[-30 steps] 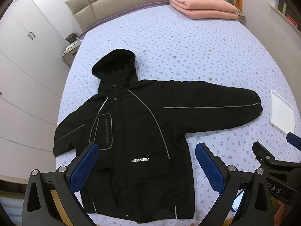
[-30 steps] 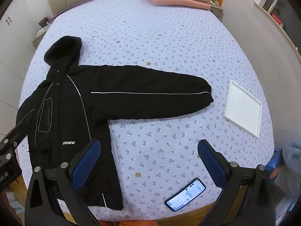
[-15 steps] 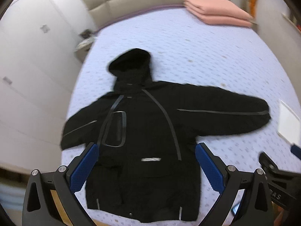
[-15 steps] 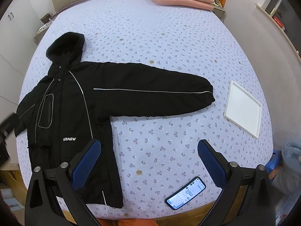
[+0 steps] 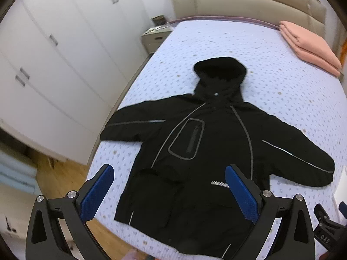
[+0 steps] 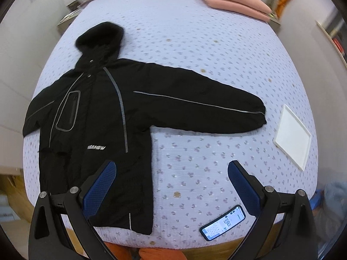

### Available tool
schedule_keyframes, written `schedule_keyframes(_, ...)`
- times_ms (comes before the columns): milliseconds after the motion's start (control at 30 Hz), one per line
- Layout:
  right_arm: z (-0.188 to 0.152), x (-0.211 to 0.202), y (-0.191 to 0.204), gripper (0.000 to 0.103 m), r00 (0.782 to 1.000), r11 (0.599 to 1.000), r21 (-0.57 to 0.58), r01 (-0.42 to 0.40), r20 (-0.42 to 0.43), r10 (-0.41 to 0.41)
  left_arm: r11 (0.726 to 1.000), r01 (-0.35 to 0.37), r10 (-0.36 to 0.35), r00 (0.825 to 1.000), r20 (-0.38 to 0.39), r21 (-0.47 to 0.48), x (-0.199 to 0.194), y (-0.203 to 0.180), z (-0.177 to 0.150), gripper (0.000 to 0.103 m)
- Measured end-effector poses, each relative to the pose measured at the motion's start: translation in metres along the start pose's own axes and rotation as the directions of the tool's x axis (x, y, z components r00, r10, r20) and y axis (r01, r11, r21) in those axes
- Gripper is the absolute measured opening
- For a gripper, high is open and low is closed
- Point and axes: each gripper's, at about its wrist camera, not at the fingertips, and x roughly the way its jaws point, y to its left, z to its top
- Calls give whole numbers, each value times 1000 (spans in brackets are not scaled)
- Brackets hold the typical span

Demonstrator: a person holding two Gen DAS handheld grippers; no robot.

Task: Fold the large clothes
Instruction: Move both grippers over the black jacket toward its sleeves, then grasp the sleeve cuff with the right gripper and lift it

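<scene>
A black hooded jacket (image 5: 201,151) lies face up and flat on the flowered bed (image 5: 271,69), hood toward the headboard, both sleeves spread out. It also shows in the right wrist view (image 6: 104,117), its long sleeve (image 6: 206,110) reaching right. My left gripper (image 5: 169,191) is open and empty, held above the jacket's lower left hem. My right gripper (image 6: 171,186) is open and empty above the bed (image 6: 195,43), beside the jacket's right hem.
A phone (image 6: 223,222) lies at the bed's near edge. A white flat board (image 6: 292,136) lies at the right. Folded pink blankets (image 5: 308,43) sit by the headboard. White wardrobes (image 5: 54,54) and a nightstand (image 5: 155,35) stand left of the bed.
My left gripper has swung left, so the wardrobes and floor come into its view. My right gripper has shifted slightly left. The jacket has not moved.
</scene>
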Motion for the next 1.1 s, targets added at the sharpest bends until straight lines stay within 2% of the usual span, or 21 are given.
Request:
schedule_keyframes(200, -4, 2, 40, 103, 1000, 996, -89, -23, -6, 23, 998, 13, -16, 999, -52, -69, 16, 33, -13, 102)
schedule_keyframes(367, -11, 6, 65, 103, 999, 989, -144, -32, -20, 30, 996, 6, -13, 996, -84, -91, 27, 38, -23, 102)
schedule_keyframes(533, -13, 11, 72, 103, 999, 987, -160, -32, -32, 27, 995, 9, -18, 995, -93, -96, 32, 42, -26, 102)
schedule_keyframes(700, -11, 19, 62, 103, 999, 990, -138, -29, -41, 23, 997, 19, -26, 995, -100, -76, 40, 31, -24, 102)
schedule_keyframes(800, -9, 29, 41, 103, 999, 994, -95, -45, -26, 43, 998, 36, -40, 994, -97, -43, 51, 12, -25, 102)
schedule_keyframes(867, -8, 40, 18, 103, 997, 997, -42, -72, -14, 71, 997, 80, -80, 993, -92, -4, 62, -10, -29, 102)
schedule_keyframes(933, -7, 59, -21, 103, 996, 995, 50, -90, 4, 90, 989, 142, -138, 986, -95, 32, 75, -34, -34, 102)
schedule_keyframes(1033, -7, 90, -87, 103, 997, 979, 191, -68, 32, 63, 960, 265, -257, 962, -89, 93, 97, -80, -43, 102)
schedule_keyframes(1100, -6, 112, -134, 103, 998, 957, 287, -49, 48, 37, 939, 319, -311, 947, -77, 131, 106, -103, -46, 102)
